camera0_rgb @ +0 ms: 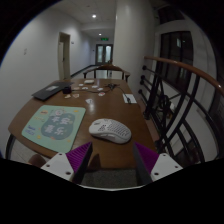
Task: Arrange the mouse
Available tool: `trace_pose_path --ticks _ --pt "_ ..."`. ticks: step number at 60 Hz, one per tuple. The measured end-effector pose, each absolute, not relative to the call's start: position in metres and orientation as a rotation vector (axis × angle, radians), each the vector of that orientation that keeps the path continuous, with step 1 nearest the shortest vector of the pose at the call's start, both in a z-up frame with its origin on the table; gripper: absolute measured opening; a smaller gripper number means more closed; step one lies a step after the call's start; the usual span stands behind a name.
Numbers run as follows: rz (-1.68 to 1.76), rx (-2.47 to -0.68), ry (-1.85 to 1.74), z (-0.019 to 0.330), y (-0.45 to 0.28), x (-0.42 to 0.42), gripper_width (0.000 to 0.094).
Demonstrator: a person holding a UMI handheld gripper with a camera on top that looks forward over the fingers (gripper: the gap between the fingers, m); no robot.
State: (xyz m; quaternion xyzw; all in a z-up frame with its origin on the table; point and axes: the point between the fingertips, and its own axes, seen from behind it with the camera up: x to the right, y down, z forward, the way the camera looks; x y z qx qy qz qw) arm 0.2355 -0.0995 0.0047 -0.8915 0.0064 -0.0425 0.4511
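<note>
A white computer mouse (109, 129) lies on the brown wooden table (100, 108), just ahead of my fingers and slightly left of the midline between them. A light green mouse mat with a printed pattern (53, 122) lies to the left of the mouse, apart from it. My gripper (112, 160) is open and empty, its purple pads (78, 158) spread wide above the table's near edge. The mouse lies beyond the fingertips, not between them.
Farther down the table lie a dark laptop or folder (49, 91), some small items (92, 88) and a white paper (129, 98). A dark railing (170, 105) runs along the right side. A corridor with a doorway lies beyond.
</note>
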Motion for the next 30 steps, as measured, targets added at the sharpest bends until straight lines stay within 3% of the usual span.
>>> trace_pose_path --ticks 6,30 --pt "-0.116 -2.224 0.032 -0.013 -0.075 0.255 0.0819" --pt "-0.033 -2.244 0.028 -0.017 0.043 0.275 0.0832"
